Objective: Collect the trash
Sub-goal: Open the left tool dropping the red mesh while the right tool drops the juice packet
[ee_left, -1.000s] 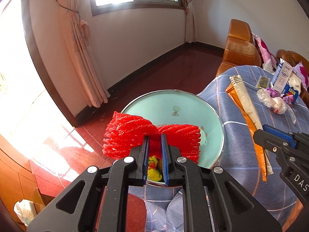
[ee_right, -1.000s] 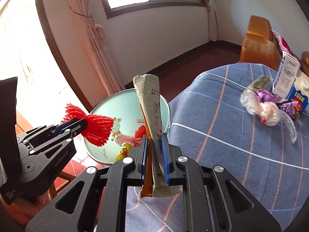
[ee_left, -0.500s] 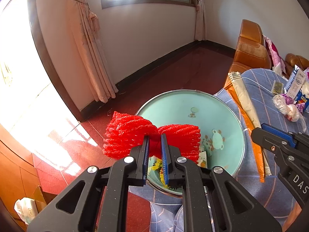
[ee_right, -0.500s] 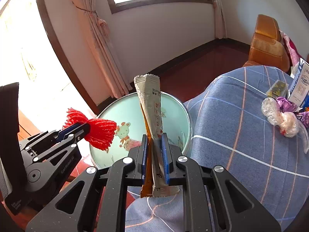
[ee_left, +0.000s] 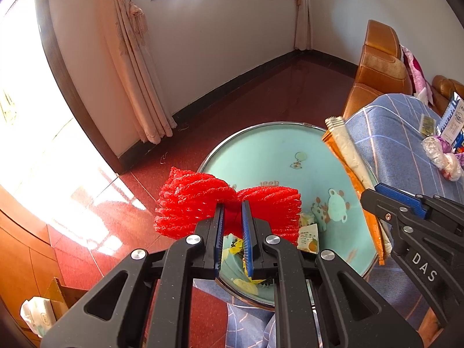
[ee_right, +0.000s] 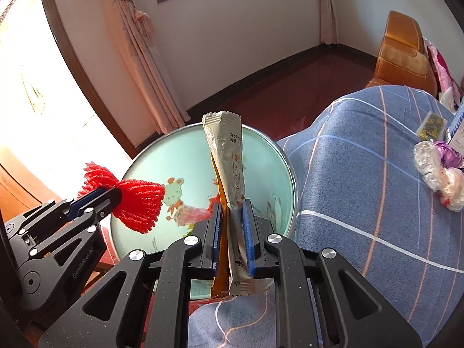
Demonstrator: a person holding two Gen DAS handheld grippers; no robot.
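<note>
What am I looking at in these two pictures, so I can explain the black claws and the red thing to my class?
No robot here: a person carries two hand-held grippers, each with its own camera looking along the fingers. In the left camera's picture the left gripper pinches a red foam net. In the right camera's picture the right gripper holds two long snack wrappers, grey and orange. Both hang above a pale green basin with cartoon animals, already holding some trash. Beside it, a blue checked cloth carries crumpled plastic.

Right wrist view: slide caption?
Right gripper clamps grey and orange snack wrappers above the pale green cartoon-printed bin.
</note>
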